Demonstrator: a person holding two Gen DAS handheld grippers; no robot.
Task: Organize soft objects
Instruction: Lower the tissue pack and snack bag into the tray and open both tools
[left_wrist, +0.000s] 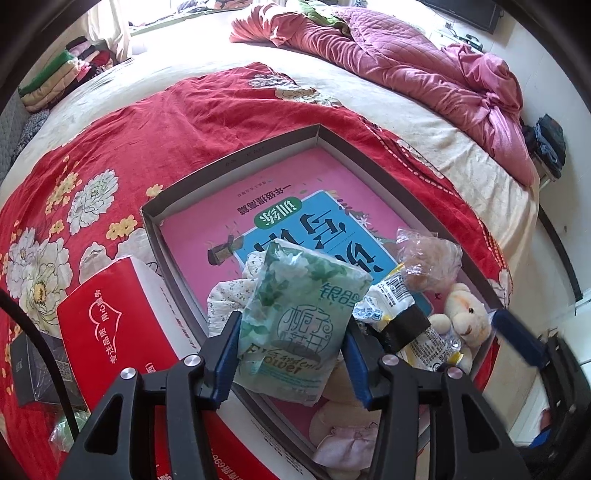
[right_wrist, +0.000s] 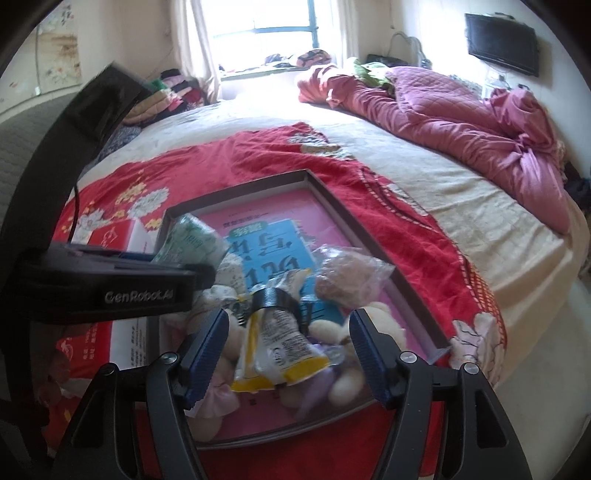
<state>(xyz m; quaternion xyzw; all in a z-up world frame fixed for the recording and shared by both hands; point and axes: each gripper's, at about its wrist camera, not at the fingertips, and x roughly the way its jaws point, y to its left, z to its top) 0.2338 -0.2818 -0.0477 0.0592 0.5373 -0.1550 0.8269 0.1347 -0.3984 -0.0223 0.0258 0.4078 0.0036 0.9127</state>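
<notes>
Tissue pack (left_wrist: 299, 317), soft and light, pinched at its lower sides by left claw (left_wrist: 291, 354) above grey box (left_wrist: 236, 155) on bed. Likely crushable, slippery wrap; best held mid-body. Right claw (right_wrist: 288, 354) spread wide around snack packet (right_wrist: 277, 350), not pressing.

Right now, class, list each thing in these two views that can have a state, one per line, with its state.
Left gripper: shut on the green tissue pack, held above the tray.
Right gripper: open around the yellow-and-white snack packet, pads clear.
Shallow box tray: open, book lying flat inside.
Red carton: closed, beside the tray.
Teddy bear: lying in the tray.
</notes>
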